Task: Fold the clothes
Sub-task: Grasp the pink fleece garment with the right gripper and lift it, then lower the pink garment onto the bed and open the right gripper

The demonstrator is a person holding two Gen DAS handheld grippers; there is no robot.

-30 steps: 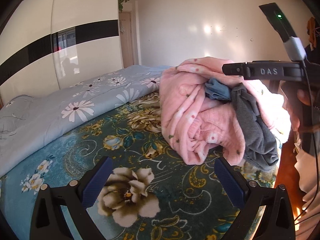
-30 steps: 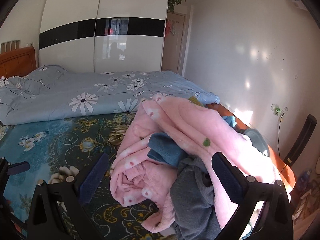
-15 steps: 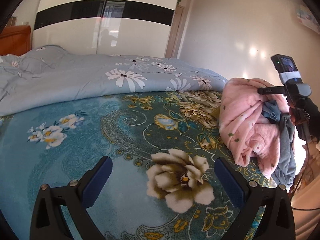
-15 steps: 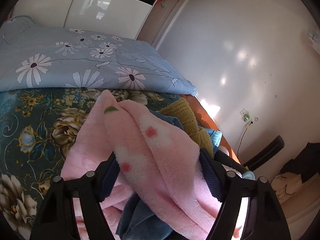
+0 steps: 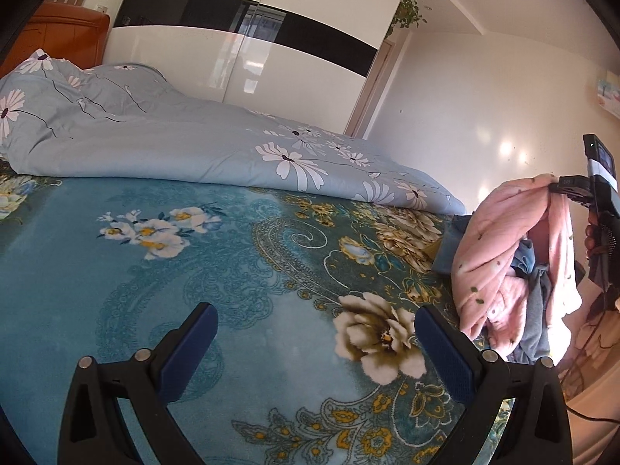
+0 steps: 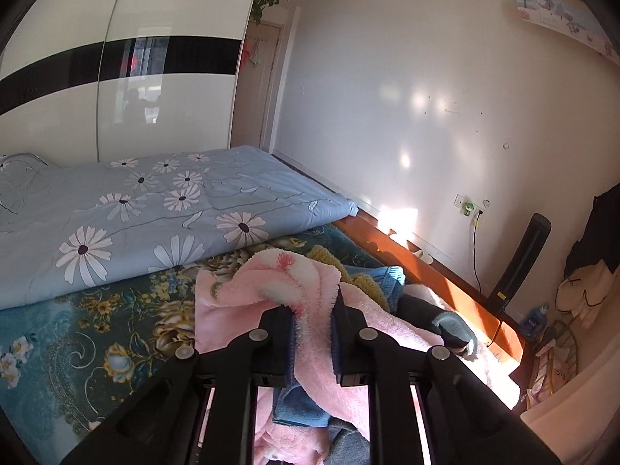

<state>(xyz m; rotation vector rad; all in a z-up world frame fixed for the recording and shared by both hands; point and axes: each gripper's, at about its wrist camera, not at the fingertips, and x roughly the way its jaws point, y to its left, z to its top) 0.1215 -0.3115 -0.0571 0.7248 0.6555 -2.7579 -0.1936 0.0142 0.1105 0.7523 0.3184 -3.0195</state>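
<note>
Pink fleece garment (image 6: 310,333) is now pinched in my right gripper (image 6: 313,325): half a second ago those jaws were wide apart around the fold, now they're clamped on a ridge of the fleece, pile squeezed up between the pads (image 6: 290,343). So the grab is done and, as I read it, the next step is pulling this piece clear of the pile so it can be laid flat. In the left wrist view the garment (image 5: 500,255) hangs from the right gripper (image 5: 564,186) at the far right edge of the bed, top edge lifted, rest draping down. It isn't free yet: a blue item (image 6: 298,407) and a grey one (image 5: 536,325) are tangled in its folds, and a yellow knit (image 6: 364,281) lies just behind it. Risk is they come up with it, so I'd lift slowly and shake them off. My left gripper (image 5: 316,352) has swung away from the pile over the last second; it's now well apart from the garment, jaws spread, holding nothing, hovering over the bare floral bedspread (image 5: 193,271), which looks like the folding surface. Pale blue daisy quilt (image 5: 155,143) is bunched toward the head of the bed, beyond that patch. Wardrobe (image 5: 248,38) behind, wall to the right.
</note>
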